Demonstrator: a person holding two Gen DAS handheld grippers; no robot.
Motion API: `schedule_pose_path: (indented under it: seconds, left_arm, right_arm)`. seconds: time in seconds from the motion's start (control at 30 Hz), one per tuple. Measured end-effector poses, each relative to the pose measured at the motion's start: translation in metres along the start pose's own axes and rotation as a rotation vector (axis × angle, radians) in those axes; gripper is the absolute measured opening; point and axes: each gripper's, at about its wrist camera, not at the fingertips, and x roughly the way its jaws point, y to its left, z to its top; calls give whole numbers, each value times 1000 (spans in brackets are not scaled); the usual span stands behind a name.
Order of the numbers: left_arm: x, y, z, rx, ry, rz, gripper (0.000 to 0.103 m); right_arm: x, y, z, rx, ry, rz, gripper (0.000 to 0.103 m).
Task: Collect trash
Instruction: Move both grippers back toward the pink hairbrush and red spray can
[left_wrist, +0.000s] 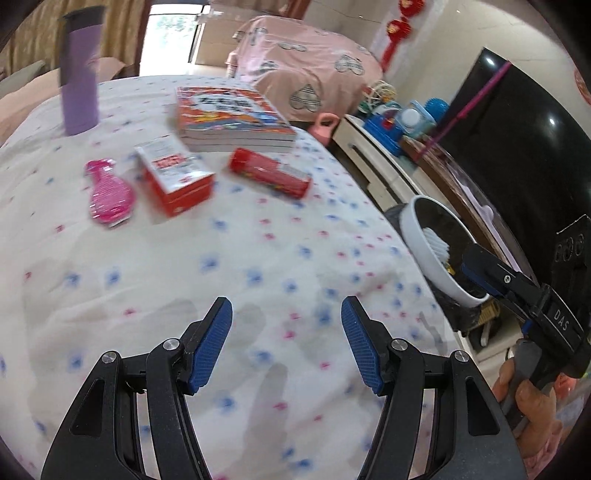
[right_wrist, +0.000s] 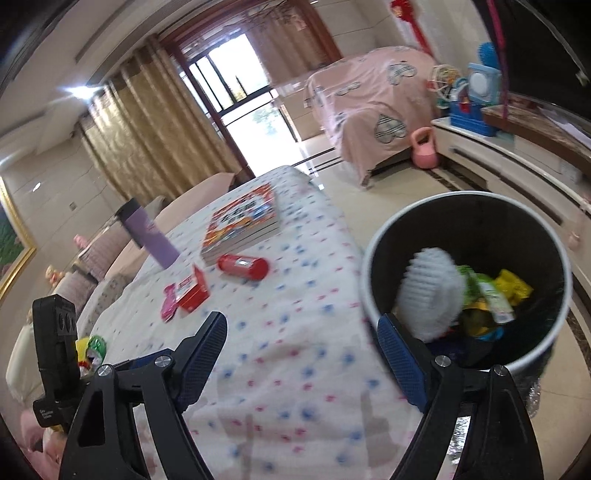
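Observation:
A white-rimmed bin with a black liner (right_wrist: 373, 295) stands on the floor beside the table and holds a white ribbed piece (right_wrist: 430, 291) and green and yellow wrappers (right_wrist: 491, 295). It also shows in the left wrist view (left_wrist: 417, 240). My right gripper (right_wrist: 303, 350) is open and empty at the bin's near rim; it also shows in the left wrist view (left_wrist: 476, 269). My left gripper (left_wrist: 286, 343) is open and empty above the spotted tablecloth (left_wrist: 258, 258). A pink wrapper (left_wrist: 109, 195), a red-and-white box (left_wrist: 173, 177) and a red tube (left_wrist: 269, 171) lie on the table.
A stack of books (left_wrist: 232, 118) and a purple tumbler (left_wrist: 79, 74) stand at the table's far side. A low white cabinet (right_wrist: 517, 162) with toys runs along the right. A pink-covered sofa (right_wrist: 369, 107) and a pink kettlebell (right_wrist: 424, 147) lie beyond. A green-yellow wrapper (right_wrist: 92, 349) sits at the left.

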Motion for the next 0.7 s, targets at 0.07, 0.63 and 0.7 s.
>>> schedule_pose_path:
  seconds: [0.07, 0.63, 0.7]
  left_arm:
    - [-2, 9, -1, -14, -1, 11, 63]
    - [-8, 75, 16, -135, -22, 113, 63]
    - [-6, 81, 21, -143, -19, 126, 63]
  right_arm:
    - [7, 9, -2, -23, 14, 8, 85]
    - [73, 58, 3, -160, 116, 65, 85]
    - [80, 58, 5, -168, 125, 64, 85]
